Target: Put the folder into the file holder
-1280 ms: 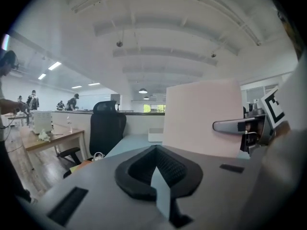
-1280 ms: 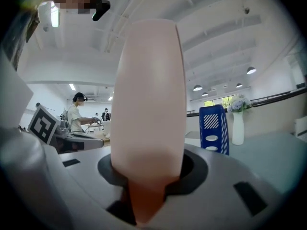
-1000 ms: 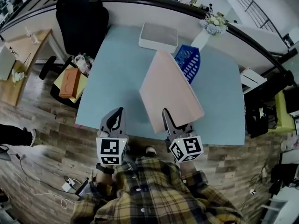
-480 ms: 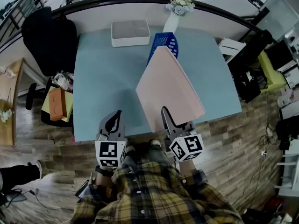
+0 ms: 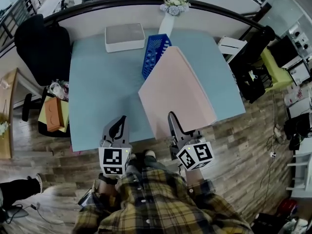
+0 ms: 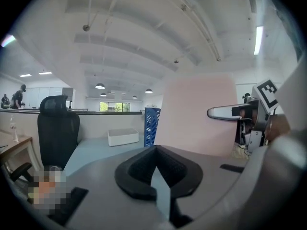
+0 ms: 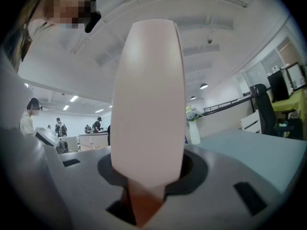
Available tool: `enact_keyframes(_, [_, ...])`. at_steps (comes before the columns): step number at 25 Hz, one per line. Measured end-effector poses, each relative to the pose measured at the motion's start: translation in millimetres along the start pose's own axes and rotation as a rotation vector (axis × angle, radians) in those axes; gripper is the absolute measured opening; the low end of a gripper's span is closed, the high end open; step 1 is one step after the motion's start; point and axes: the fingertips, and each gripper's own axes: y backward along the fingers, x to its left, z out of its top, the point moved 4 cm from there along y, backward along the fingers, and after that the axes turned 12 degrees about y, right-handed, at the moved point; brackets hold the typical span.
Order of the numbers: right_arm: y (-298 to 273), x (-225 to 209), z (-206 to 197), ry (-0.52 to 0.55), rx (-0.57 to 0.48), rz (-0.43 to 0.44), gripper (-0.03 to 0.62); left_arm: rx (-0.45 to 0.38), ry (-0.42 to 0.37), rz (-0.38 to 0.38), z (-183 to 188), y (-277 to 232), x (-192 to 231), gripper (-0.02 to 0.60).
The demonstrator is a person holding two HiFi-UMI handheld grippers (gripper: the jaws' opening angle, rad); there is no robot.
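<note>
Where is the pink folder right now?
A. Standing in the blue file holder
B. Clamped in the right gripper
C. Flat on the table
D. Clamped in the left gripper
B: the folder stands up between the jaws of the right gripper, not yet in the file holder.

Folder [image 5: 178,94]: matt pink card. File holder [image 5: 155,52]: blue slotted plastic. Tabletop [image 5: 97,91]: smooth, matt, pale blue. Floor [image 5: 48,179]: wood planks.

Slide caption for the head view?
Right gripper holds flat pink folder above light-blue table; blue slatted file holder stands beyond.
</note>
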Motion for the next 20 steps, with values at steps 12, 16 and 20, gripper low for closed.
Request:
enact_keyframes(12, [14,-34,14,-0.024,-0.045,-0.049,0.16,-0.013,-0.007,0.007,1,-5,-19,-0.009])
enact_keyframes(16, [17,-48,18,-0.026,-0.057,-0.075,0.16,-0.011,-0.009,0.004,0,-8,-23,-0.009])
enact_keyframes(20, [19,-60,23,-0.026,-0.062,-0.097,0.16,-0.007,-0.01,0.0,0,-12,-29,-0.008])
